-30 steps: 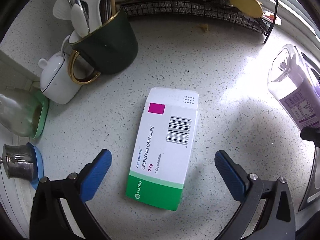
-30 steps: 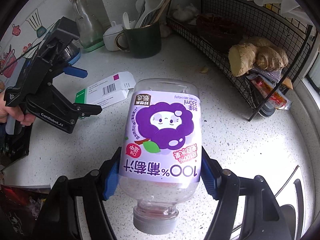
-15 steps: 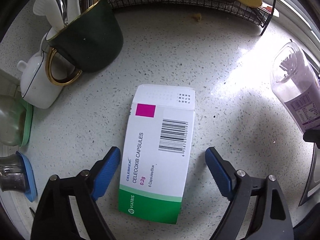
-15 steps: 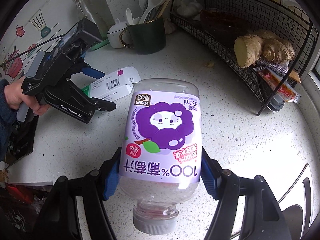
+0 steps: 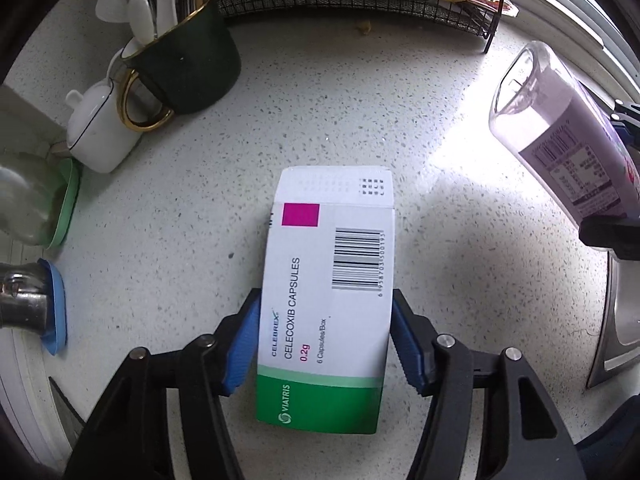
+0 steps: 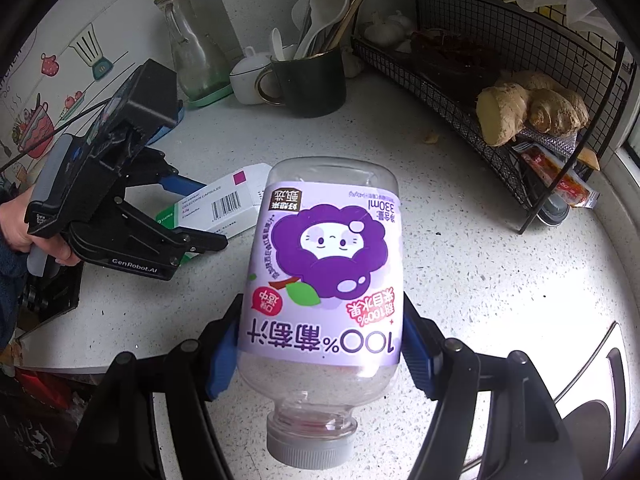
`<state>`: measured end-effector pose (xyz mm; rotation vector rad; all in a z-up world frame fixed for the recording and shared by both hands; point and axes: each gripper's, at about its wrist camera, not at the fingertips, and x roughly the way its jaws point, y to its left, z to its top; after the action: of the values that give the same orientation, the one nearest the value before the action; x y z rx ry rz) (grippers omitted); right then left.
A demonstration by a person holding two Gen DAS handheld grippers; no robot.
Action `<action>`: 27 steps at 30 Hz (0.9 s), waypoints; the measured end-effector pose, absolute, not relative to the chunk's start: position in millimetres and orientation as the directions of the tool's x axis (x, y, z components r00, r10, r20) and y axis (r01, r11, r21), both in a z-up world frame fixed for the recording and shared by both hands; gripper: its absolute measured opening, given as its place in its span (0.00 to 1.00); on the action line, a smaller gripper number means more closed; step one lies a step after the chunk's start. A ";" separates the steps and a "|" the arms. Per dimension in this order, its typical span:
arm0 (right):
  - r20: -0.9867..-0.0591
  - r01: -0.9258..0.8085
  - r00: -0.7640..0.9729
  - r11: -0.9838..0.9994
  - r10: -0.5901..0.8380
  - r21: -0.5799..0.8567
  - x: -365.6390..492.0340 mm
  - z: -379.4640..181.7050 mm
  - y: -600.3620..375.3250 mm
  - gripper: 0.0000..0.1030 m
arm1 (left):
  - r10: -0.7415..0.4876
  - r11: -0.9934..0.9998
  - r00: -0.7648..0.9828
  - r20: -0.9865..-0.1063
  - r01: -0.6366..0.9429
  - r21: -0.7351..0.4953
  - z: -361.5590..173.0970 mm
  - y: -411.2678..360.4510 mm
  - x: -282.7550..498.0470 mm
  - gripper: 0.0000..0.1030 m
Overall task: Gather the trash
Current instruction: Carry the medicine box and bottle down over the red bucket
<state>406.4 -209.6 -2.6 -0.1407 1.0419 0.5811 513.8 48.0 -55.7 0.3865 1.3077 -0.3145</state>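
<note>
A white and green Celecoxib capsule box [image 5: 328,300] lies flat on the speckled white counter [image 5: 320,100]. My left gripper [image 5: 326,344] is shut on the box, blue pads against both long sides. The box also shows in the right wrist view [image 6: 224,204], with the left gripper [image 6: 200,220] around it. My right gripper [image 6: 320,344] is shut on an empty plastic grape juice bottle [image 6: 324,280] with a purple label, cap toward the camera, held above the counter. The bottle also shows at the right of the left wrist view [image 5: 560,136].
A dark green mug [image 5: 192,68] with spoons, a white lidded pot [image 5: 96,128] and a glass bottle [image 6: 192,52] on a green coaster stand at the back left. A black wire rack [image 6: 520,80] with ginger [image 6: 532,108] lines the back right. A sink rim [image 5: 616,320] lies right.
My left gripper moved forward over the capsule box and closed from wide open onto its sides. The right gripper keeps holding the bottle, shifted slightly.
</note>
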 end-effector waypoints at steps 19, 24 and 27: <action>-0.812 -0.660 0.377 0.744 0.447 0.103 317.4 51.3 -136.4 0.65 | 0.005 0.973 0.405 -0.914 0.208 0.098 55.9 124.0 343.5 0.57; -0.800 -0.702 0.379 0.708 0.465 0.079 277.6 62.7 -112.6 0.65 | 0.002 0.985 0.454 -0.891 0.154 0.080 72.3 135.1 298.4 0.57; -0.792 -0.719 0.379 0.691 0.479 0.074 257.5 67.2 -98.6 0.65 | 0.018 0.989 0.469 -0.883 0.120 0.083 78.5 141.8 270.9 0.57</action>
<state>257.4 -98.6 67.2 -0.3043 0.8948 0.7801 271.0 141.8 78.5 0.1403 1.0818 -0.0628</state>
